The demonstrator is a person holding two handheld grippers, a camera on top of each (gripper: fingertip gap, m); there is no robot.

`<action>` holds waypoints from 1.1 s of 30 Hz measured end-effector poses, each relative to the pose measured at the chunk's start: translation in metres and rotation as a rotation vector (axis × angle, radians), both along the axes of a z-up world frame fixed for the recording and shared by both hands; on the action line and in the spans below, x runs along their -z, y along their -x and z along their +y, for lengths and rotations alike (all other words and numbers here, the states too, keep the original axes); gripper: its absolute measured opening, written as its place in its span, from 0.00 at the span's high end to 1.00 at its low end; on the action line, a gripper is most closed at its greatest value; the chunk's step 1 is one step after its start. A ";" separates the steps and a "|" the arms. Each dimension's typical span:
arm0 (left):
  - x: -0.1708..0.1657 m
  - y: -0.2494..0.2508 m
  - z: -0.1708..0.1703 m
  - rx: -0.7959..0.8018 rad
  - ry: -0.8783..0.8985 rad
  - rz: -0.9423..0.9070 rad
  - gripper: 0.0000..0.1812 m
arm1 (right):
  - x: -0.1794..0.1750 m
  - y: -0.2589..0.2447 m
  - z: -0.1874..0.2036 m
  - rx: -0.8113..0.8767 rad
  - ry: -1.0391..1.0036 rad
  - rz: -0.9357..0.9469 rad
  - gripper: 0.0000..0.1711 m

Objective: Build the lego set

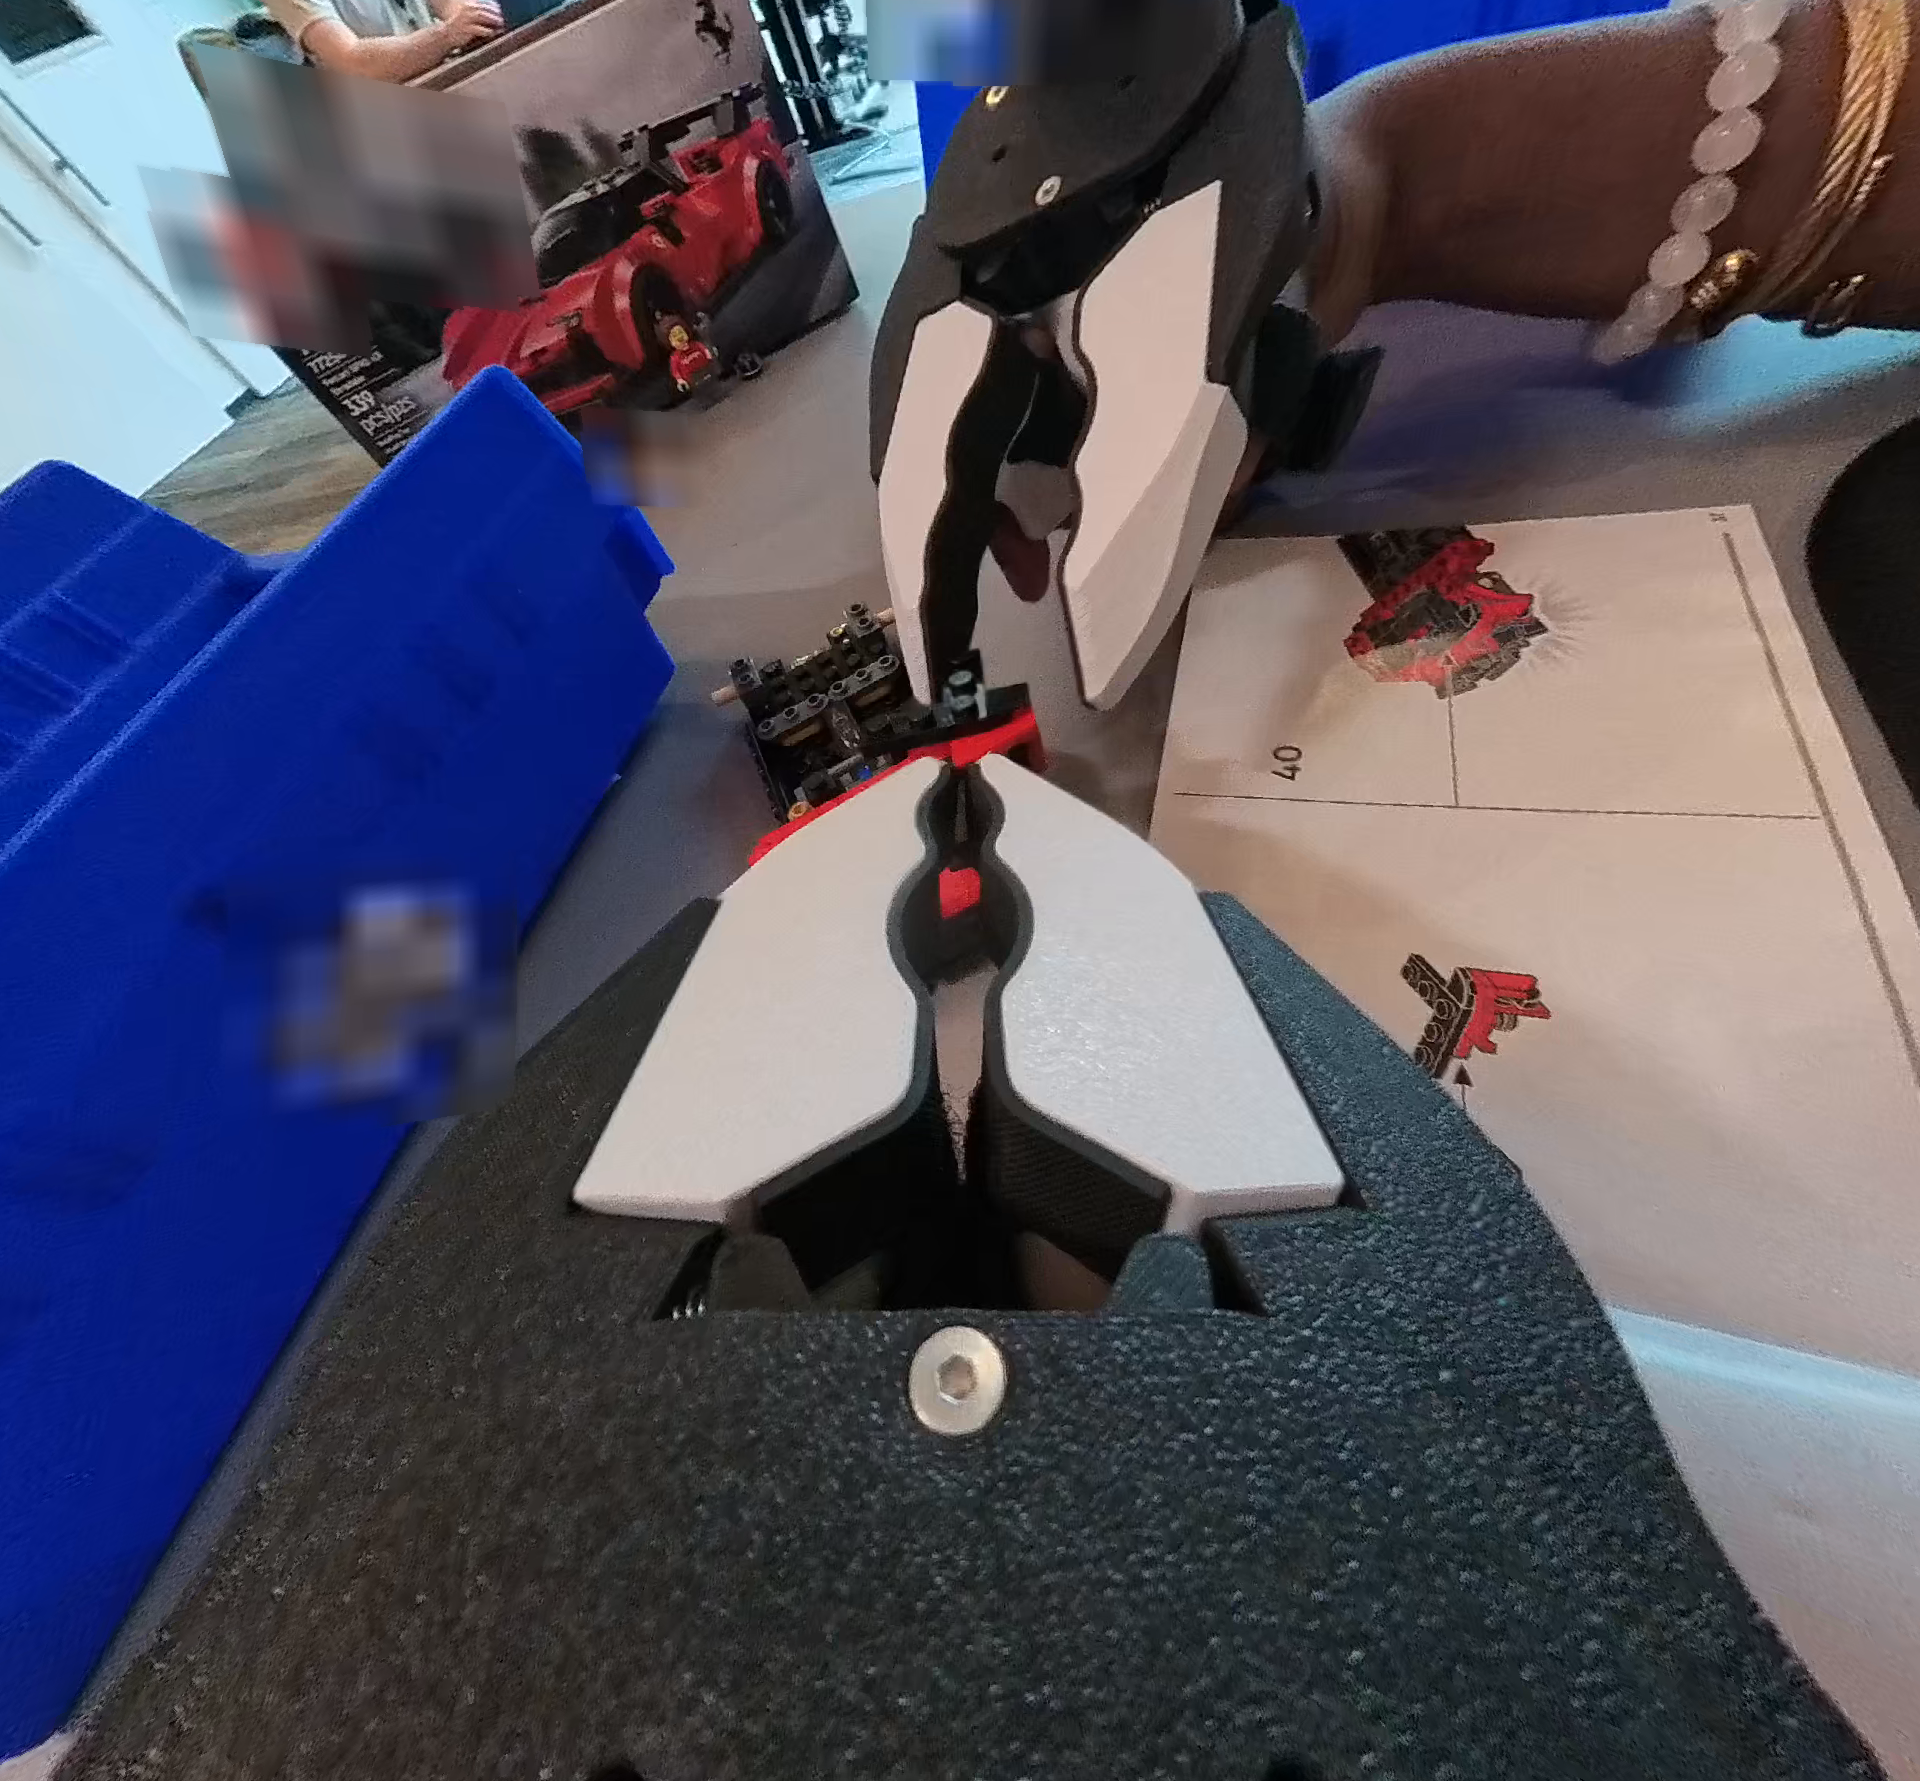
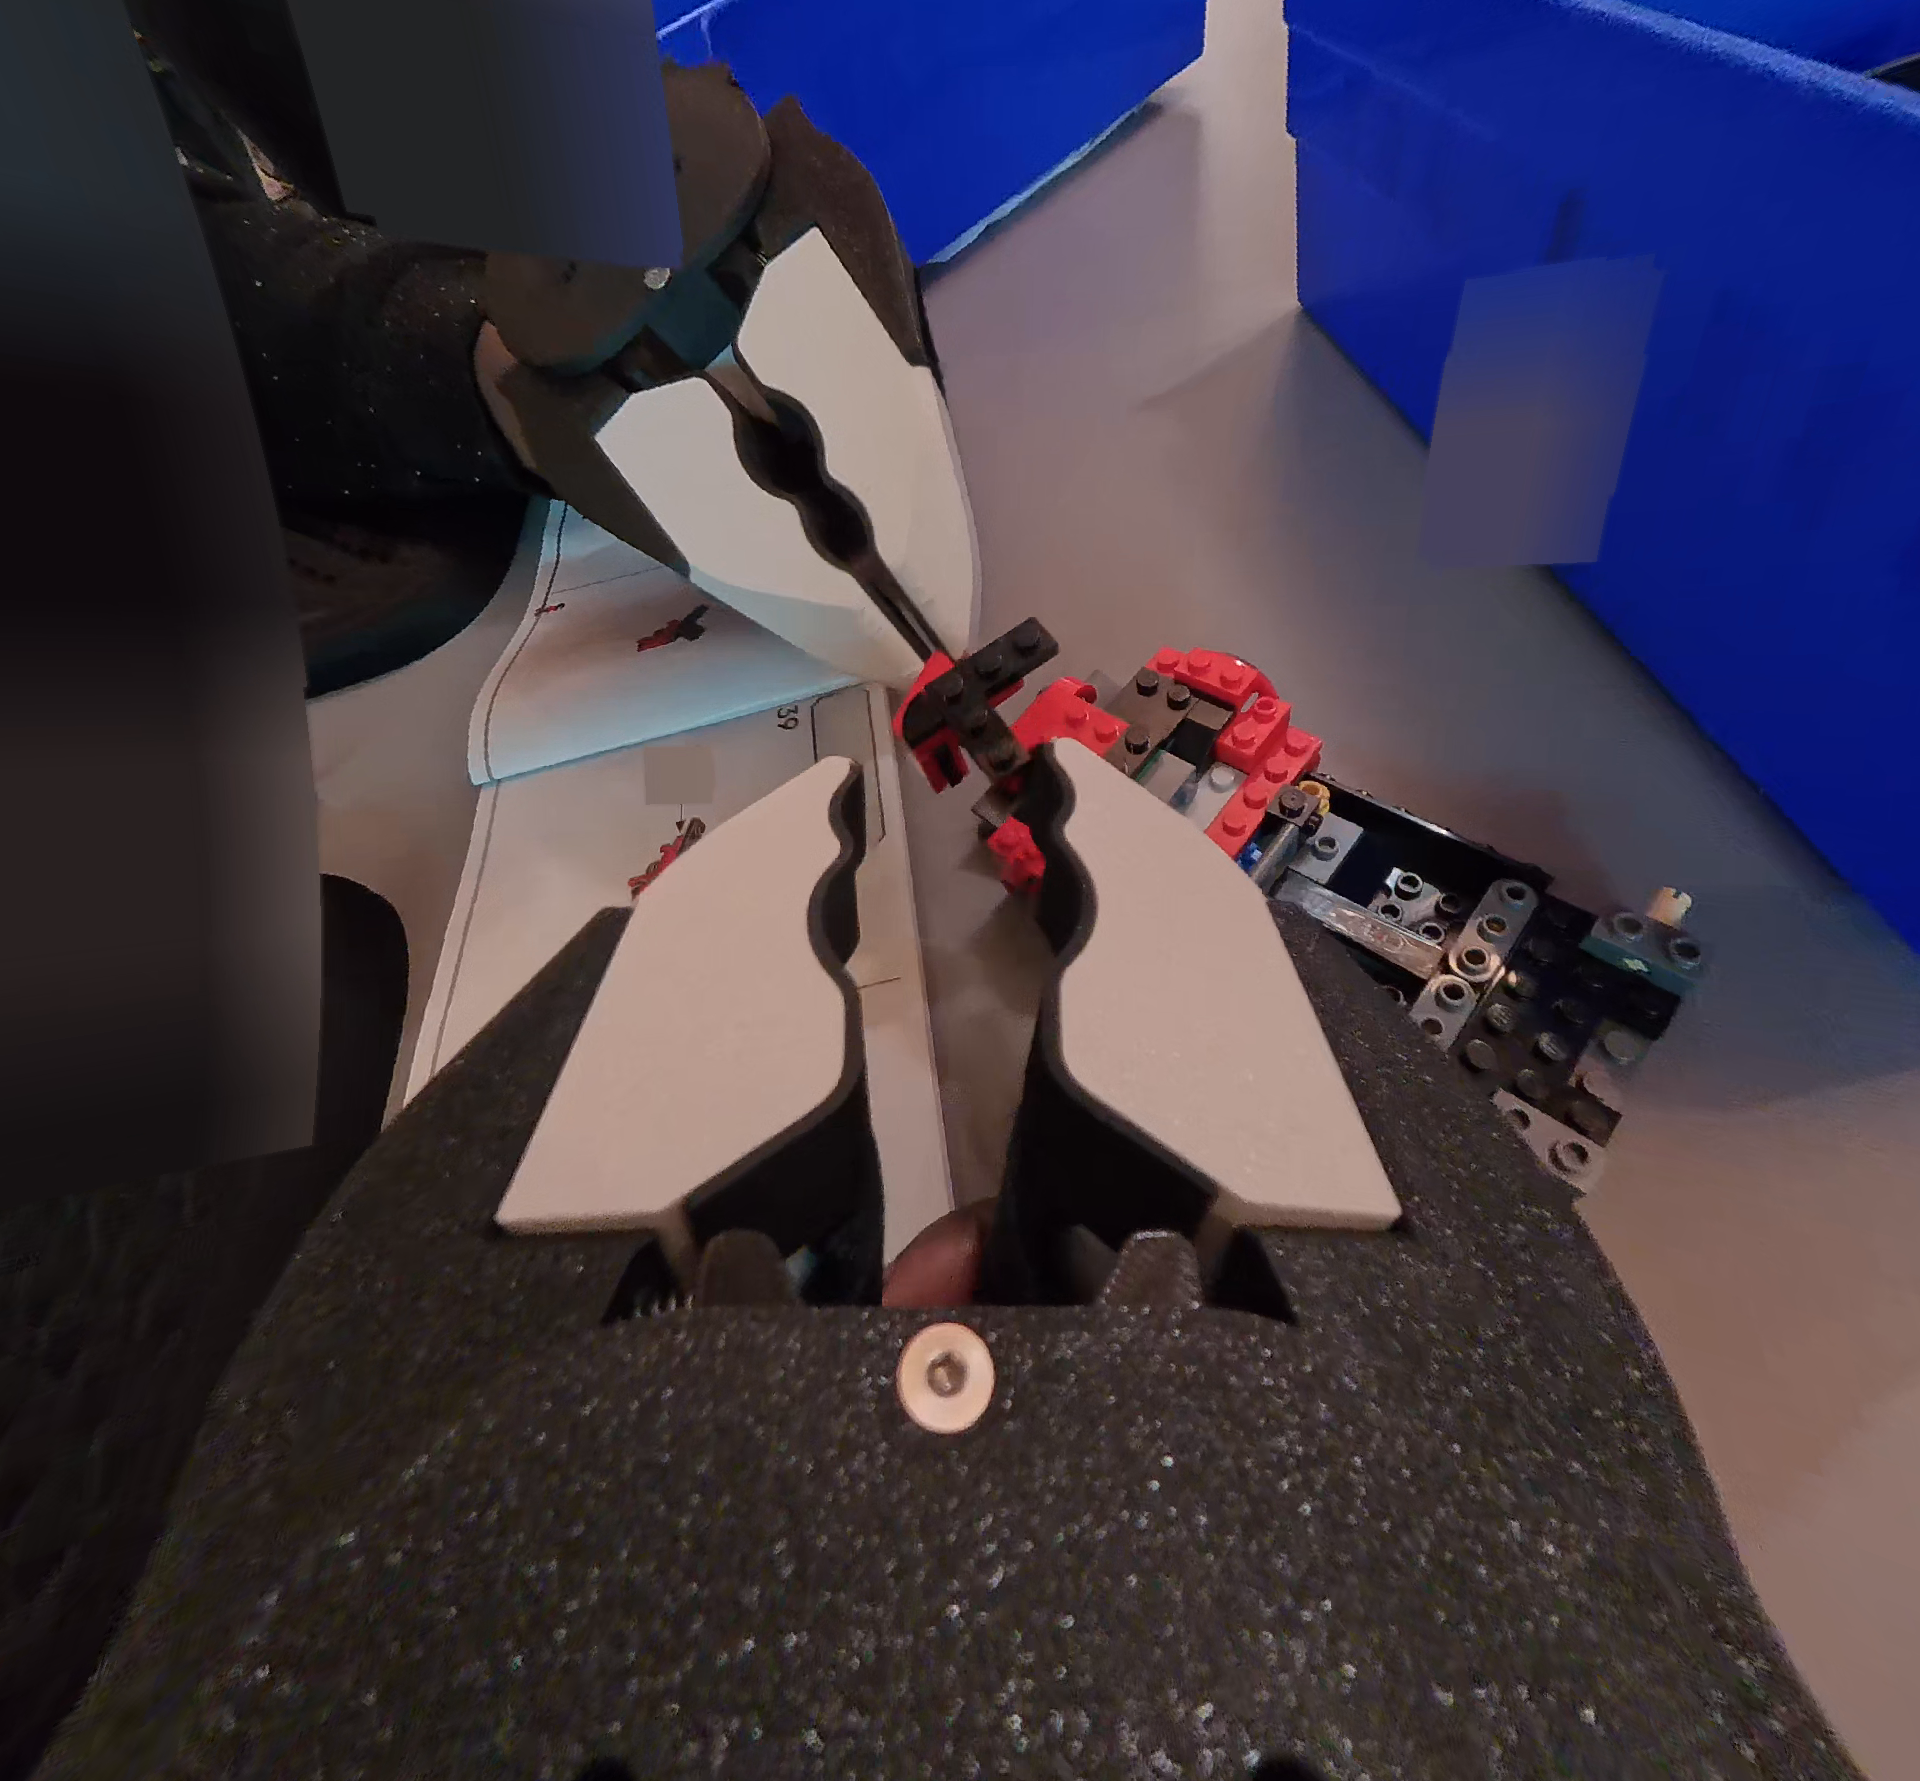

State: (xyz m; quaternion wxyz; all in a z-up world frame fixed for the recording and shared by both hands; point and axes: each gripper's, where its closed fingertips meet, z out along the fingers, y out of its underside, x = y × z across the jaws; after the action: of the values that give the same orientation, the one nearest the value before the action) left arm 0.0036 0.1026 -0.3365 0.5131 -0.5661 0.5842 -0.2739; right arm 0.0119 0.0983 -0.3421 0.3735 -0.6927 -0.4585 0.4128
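Red-black subassy (image 2: 971, 697) in L gripper (image 2: 928, 653)

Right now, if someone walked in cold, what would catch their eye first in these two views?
Probably the left hand-held gripper, shut on a small red-and-black lego sub-assembly and meeting the open right hand-held gripper over the table. Just beyond lies the partly built lego car chassis with its red front. Bright blue bins flank the scene, and an open instruction booklet lies beside the build.
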 end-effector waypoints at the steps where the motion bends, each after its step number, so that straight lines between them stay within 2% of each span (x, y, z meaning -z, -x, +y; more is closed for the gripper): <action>1: 0.000 0.000 0.001 -0.010 -0.001 -0.001 1.00 | 0.000 -0.001 0.000 0.004 0.001 0.000 0.82; 7: 0.000 0.002 0.008 -0.070 -0.007 0.001 1.00 | 0.002 -0.001 0.005 0.028 -0.014 -0.017 0.81; 17: 0.010 0.010 0.010 -0.236 -0.042 0.110 1.00 | 0.005 -0.010 0.002 0.022 -0.012 -0.062 0.83; 29: 0.014 0.007 0.005 -0.315 0.026 0.118 1.00 | 0.003 -0.004 -0.005 -0.013 -0.013 -0.068 0.84; 33: 0.018 0.007 0.004 -0.334 -0.006 0.150 1.00 | 0.002 -0.004 -0.006 -0.018 -0.014 -0.065 0.85</action>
State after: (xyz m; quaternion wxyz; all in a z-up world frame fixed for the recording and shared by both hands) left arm -0.0029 0.1066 -0.3541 0.5081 -0.6726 0.5194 -0.1403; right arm 0.0158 0.0925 -0.3439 0.3596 -0.6990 -0.4795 0.3900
